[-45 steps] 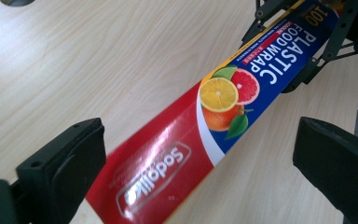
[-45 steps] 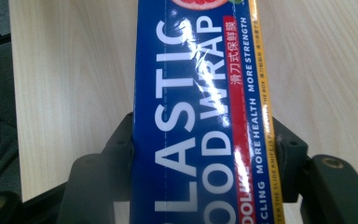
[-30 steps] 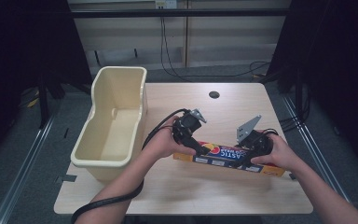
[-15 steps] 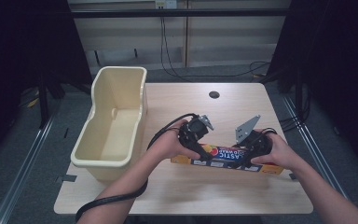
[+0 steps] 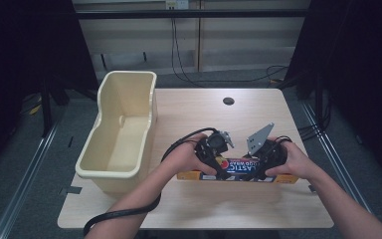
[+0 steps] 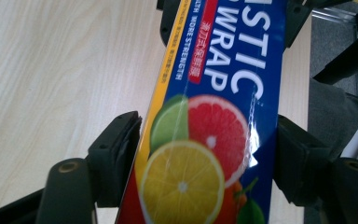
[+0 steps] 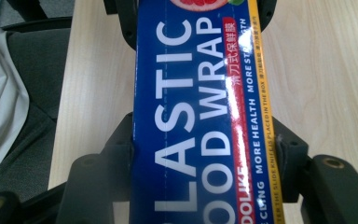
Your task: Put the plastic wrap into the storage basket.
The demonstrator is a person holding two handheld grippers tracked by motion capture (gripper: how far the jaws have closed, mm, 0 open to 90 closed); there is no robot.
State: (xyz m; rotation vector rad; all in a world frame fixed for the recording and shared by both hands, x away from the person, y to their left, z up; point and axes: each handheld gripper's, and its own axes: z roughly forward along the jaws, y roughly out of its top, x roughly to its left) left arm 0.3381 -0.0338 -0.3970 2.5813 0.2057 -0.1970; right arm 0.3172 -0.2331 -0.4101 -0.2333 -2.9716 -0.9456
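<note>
One cream plastic bin (image 5: 122, 130) stands at the left edge of the wooden tabletop (image 5: 214, 209), and its inside looks bare. Just right of it, toward the near edge, a long blue box of plastic food wrap (image 5: 236, 169) lies on the tabletop with a gripper at each end. The high view takes in the bin, both hands and the dark round hole (image 5: 228, 101) far back on the tabletop. The left gripper view shows the box's printed citrus slices, and the right gripper view shows its white lettering close up. The left tongs (image 6: 205, 158) sit on either side of the box, one black jaw against each long edge, pinching it across its width. The right tongs (image 7: 205, 154) clamp the box the same way from the opposite end.
</note>
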